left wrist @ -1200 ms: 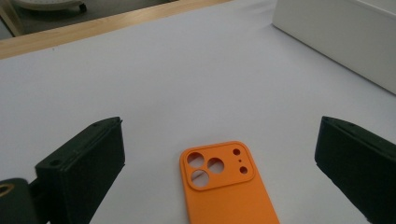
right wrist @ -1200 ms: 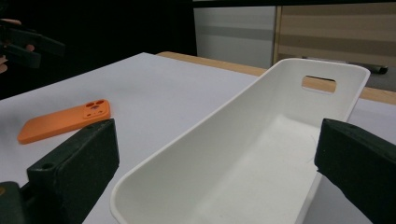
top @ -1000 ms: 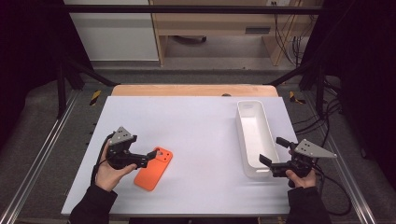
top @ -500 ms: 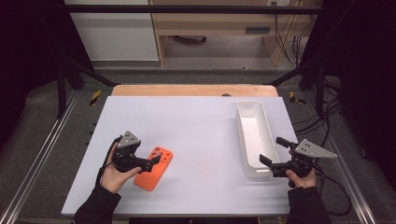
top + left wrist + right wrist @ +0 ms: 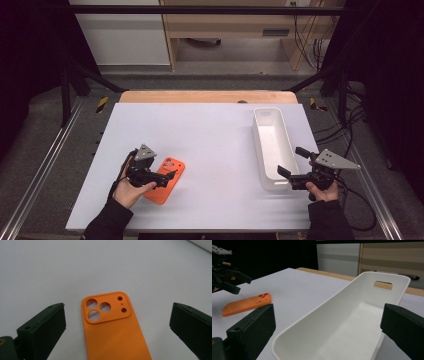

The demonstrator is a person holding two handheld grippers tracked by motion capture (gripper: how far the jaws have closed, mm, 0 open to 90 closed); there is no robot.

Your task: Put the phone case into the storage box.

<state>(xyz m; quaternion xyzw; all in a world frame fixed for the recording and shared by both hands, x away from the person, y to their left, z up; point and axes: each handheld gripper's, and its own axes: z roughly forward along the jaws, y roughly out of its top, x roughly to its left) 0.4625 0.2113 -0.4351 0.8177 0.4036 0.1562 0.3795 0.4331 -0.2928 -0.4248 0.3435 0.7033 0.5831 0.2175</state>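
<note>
- An orange phone case is being left lying flat on the white table, near the front left part of it, with its camera cut-outs turned up and pointing away from the person.
- The left gripper is being held by the person's left hand low over the near end of the case, with the jaws pointing to the right along the table.
- In the left gripper view the left gripper is being shown spread wide: one black jaw is being kept at each side of the phone case, with bare table showing between each jaw and the case, so nothing is being gripped.
- A long white bin is being left standing on the right part of the table, well apart from the case, with its length running away from the person.
- The right gripper is being held by the person's right hand at the near end of the bin, with the jaws parted on either side of that end.
- In the right gripper view the right gripper is being shown spread open around the near end of the bin; whether either jaw is touching the wall cannot be told.
- In that view the phone case and the left gripper above it are being shown farther off at the left.
</note>
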